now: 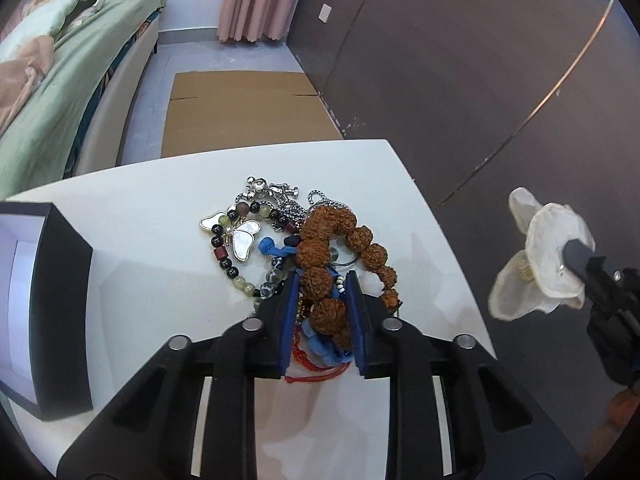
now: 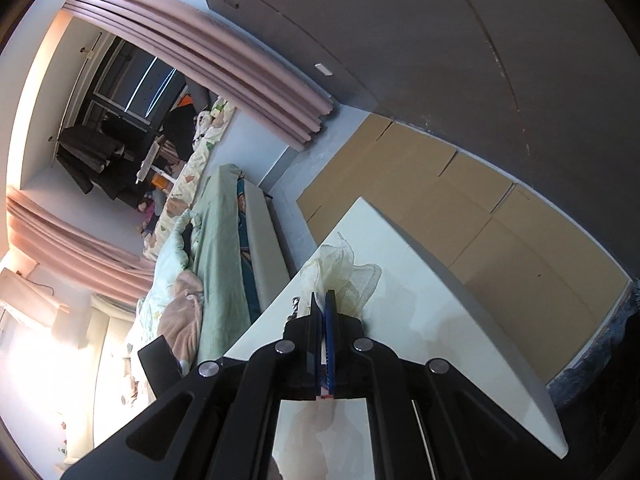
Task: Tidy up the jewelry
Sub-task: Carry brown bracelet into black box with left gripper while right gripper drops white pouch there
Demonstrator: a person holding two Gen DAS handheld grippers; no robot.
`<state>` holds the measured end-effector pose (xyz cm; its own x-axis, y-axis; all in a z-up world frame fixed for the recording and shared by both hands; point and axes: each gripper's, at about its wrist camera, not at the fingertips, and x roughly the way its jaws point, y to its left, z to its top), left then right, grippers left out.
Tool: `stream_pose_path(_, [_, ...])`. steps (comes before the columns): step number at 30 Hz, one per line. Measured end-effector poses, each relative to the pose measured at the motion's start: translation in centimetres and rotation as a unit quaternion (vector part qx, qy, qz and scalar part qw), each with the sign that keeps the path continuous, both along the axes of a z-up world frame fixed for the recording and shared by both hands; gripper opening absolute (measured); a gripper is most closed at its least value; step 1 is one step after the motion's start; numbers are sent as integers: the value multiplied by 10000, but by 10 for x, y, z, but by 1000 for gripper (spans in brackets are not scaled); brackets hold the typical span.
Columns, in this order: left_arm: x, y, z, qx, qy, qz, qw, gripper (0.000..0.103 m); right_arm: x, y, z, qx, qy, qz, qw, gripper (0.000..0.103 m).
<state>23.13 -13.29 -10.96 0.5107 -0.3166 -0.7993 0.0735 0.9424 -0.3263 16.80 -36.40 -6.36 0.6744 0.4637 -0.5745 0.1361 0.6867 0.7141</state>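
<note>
My left gripper is down in the jewelry pile on the white table, jaws clamped across the brown rudraksha-type bead bracelet. I picked that strand because it sits on top and is bulky enough to pinch. It's tangled with blue cord and red string, so a pull will likely drag those too.

My right gripper is clenched on the sheer cream organza pouch, held up off to the right of the table edge, clear of the pile. Right wrist view shows its jaws fully closed on the fabric. My guess is the bracelet goes in there.

The butterfly shell piece, dark-and-green bead strand and silver chain lie untouched behind. The open black box sits at left, white lining showing, nothing visible in it.
</note>
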Motion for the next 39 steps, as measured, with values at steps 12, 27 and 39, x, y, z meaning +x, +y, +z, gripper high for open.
stream_pose_path(12, [-33,5,50,-402,-629,-114,9971,18,-12,8,8,-29,-149,198,9997,2])
stream_pose_path(27, [-65,64,95,-338,-1202,289,9918,18,-14,49,21,-179,-439,737,9962,2])
stream_pose_path(39, [-75,137,105,-374,-1340,875,9864,18,-8,115,28,-338,-765,1369,9870,2])
